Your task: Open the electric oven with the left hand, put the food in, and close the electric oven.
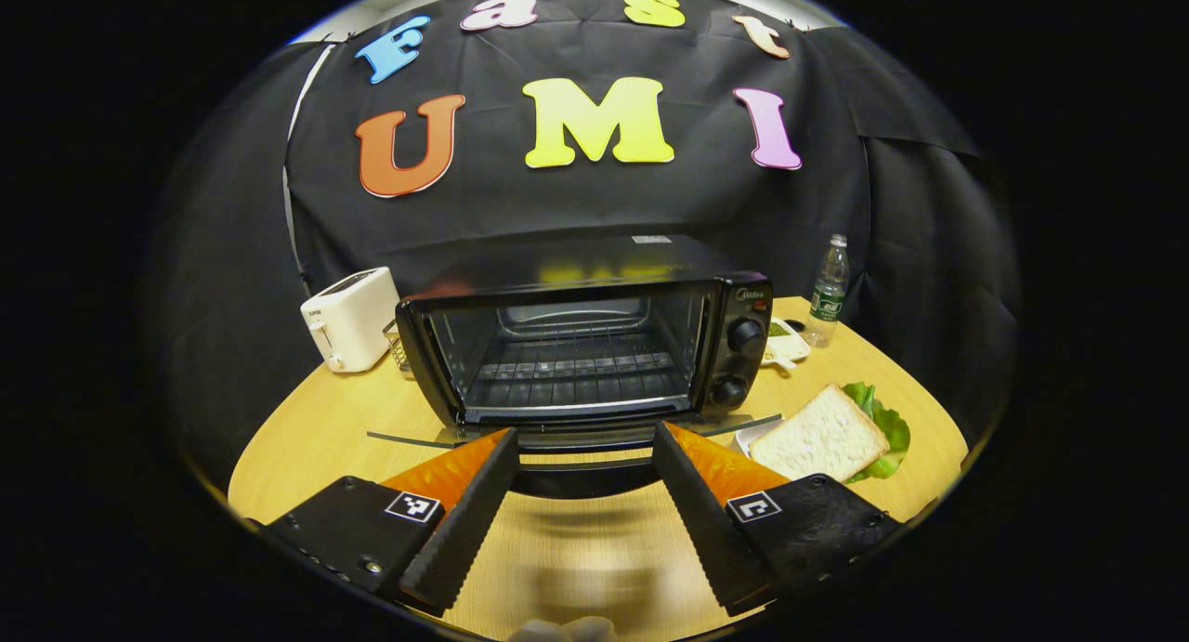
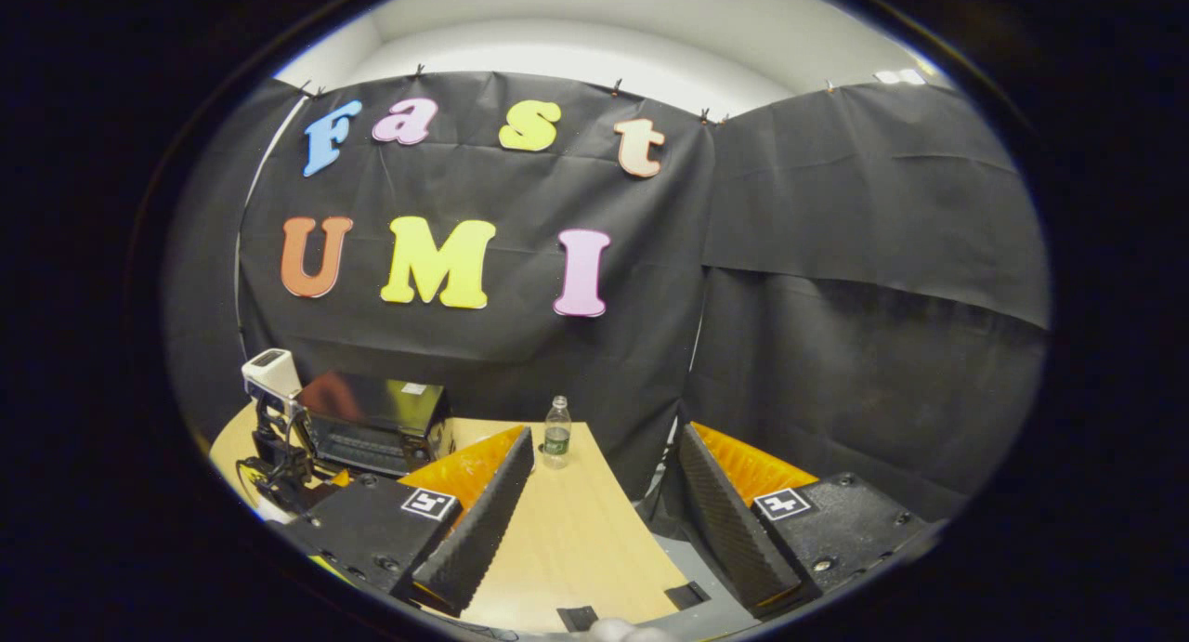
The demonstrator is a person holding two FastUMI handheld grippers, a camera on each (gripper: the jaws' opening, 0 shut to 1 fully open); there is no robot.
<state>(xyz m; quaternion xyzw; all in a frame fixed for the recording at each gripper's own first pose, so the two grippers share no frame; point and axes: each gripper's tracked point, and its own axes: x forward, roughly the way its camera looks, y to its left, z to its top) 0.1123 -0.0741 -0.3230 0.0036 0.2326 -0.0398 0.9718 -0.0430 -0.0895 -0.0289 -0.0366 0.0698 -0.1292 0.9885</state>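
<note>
Oven [image 1: 594, 345] door down, wire rack bare

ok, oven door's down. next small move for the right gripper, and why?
Probably swing the right gripper toward the bread slice: the oven door lies open, rack bare, and the gripper is open, holding nothing, aimed past the table edge.

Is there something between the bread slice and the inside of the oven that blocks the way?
Nothing visible does. The oven door is already folded down and the rack inside is bare. The bread slice lies on lettuce, to the right of the door.
</note>
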